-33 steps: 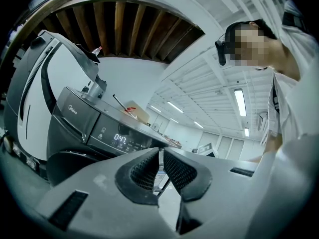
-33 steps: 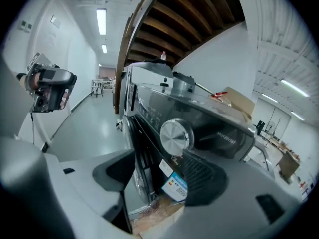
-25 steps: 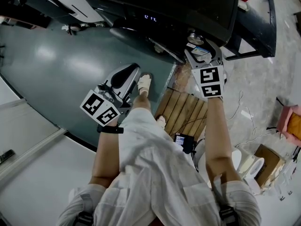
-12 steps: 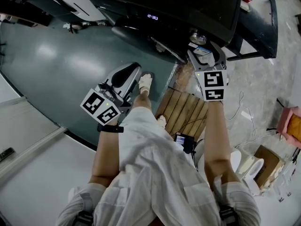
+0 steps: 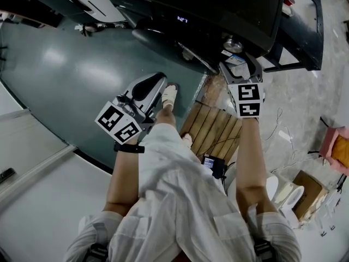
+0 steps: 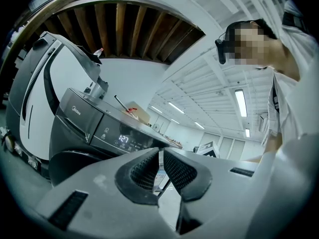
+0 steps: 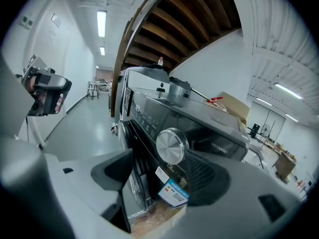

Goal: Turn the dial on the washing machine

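indoors, right tongs (image 7: pixel 158 174) gape before the dial (image 7: pixel 172 146), left tongs (image 6: pixel 160 166) closed over teal floor (image 5: pixel 65 75).

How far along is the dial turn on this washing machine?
Done: the right gripper is lined up, jaws open either side of the round silver dial on the dark grey washing machine. In hand: the approach; no grip visible yet. Left: clamp and turn. The left gripper hangs shut and empty.
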Available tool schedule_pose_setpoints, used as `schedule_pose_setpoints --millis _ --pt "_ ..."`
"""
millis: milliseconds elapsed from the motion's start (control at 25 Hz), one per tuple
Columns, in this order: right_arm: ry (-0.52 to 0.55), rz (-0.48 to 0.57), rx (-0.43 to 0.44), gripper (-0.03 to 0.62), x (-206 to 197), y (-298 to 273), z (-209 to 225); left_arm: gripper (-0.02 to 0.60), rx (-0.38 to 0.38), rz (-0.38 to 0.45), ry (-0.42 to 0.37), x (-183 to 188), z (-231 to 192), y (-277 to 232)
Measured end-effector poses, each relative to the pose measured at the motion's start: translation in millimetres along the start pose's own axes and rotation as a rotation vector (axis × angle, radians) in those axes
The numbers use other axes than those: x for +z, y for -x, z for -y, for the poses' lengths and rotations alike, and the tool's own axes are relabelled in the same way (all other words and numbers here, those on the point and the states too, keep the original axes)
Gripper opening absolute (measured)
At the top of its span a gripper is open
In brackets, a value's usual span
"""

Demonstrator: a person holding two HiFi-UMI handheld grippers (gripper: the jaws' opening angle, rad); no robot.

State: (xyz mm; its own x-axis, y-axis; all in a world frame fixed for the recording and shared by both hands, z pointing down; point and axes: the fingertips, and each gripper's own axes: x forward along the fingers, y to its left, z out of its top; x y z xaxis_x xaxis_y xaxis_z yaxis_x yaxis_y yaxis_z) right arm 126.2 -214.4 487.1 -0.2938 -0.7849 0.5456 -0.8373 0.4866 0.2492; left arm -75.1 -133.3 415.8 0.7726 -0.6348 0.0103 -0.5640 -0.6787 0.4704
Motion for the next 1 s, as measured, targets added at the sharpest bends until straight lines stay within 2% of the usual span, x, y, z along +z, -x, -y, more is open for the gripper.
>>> schedule_pose_setpoints --millis 160,360,520,600,720,760,800,1000 --pt "-0.049 0.057 -0.030 0.321 7.9 13.4 4.7 0.015 0.006 0.009 -0.004 3.0 -1.1 3.7" --pt "-0.100 0.071 -0.030 0.316 0.5 35.3 0.7 0.015 0.014 0.021 -0.023 8.8 0.0 6.6" --pt "-0.192 0.113 -0.024 0.288 -0.2 66.6 -2.7 0.015 0.046 0.025 -0.047 14.4 1.6 12.3" --pt "-0.220 0.139 -0.021 0.245 0.0 85.4 -5.2 0.015 0.060 0.036 -0.050 18.2 3.5 17.0" --pt "-0.231 0.174 -0.020 0.095 -0.4 115.5 -10.3 0.015 0.065 0.055 -0.061 26.0 11.5 24.4" --pt "-0.235 0.180 -0.027 0.020 -1.8 125.2 -11.3 0.015 0.066 0.059 -0.069 28.8 15.0 26.7" --pt "-0.245 0.184 -0.034 0.002 -3.9 134.9 -12.1 0.015 0.066 0.062 -0.078 31.4 19.0 29.2" --pt "-0.322 0.218 -0.069 0.000 -13.3 184.1 -11.0 0.015 0.067 0.064 -0.124 42.5 42.9 41.9"
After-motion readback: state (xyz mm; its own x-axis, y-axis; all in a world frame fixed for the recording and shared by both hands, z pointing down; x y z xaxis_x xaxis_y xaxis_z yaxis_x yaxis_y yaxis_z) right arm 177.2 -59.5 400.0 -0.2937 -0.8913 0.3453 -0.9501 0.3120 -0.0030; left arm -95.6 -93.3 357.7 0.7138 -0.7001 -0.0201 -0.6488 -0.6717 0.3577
